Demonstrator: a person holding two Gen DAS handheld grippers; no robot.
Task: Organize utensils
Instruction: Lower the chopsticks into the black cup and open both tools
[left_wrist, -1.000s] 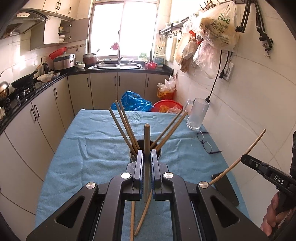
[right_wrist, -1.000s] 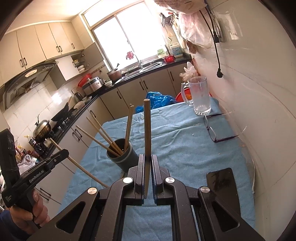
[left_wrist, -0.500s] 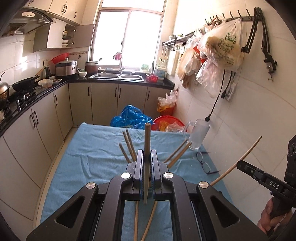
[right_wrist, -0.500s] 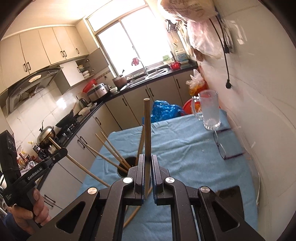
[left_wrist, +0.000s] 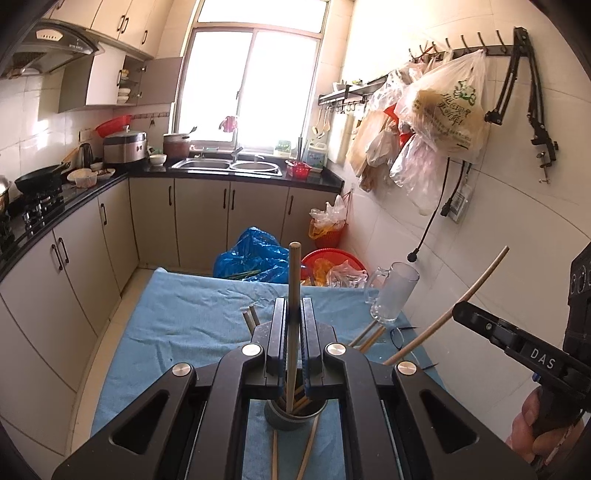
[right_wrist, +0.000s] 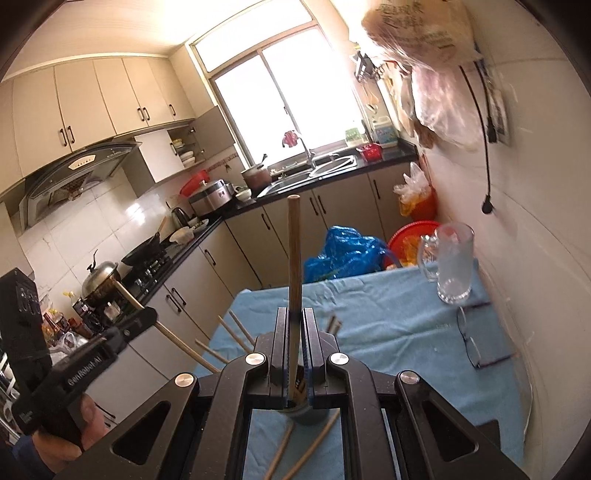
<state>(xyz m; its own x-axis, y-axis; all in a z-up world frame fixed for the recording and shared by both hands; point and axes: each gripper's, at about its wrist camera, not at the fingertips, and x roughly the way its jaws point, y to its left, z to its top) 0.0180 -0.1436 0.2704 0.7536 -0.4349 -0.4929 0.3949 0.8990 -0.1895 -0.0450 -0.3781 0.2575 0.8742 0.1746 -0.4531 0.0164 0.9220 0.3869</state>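
Wooden chopstick sits pinched upright in the left gripper, jaws pressed tight on it; the right gripper clamps a second chopstick the same way. Both hover above the grey holder cup on the blue-clothed counter, probably lining up to drop them in with the rest. A glass mug stands further back.

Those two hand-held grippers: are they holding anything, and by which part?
Each is shut on one chopstick. The left hand-held gripper clamps its chopstick partway along the shaft; the right hand-held gripper holds its chopstick likewise, upper end sticking up.
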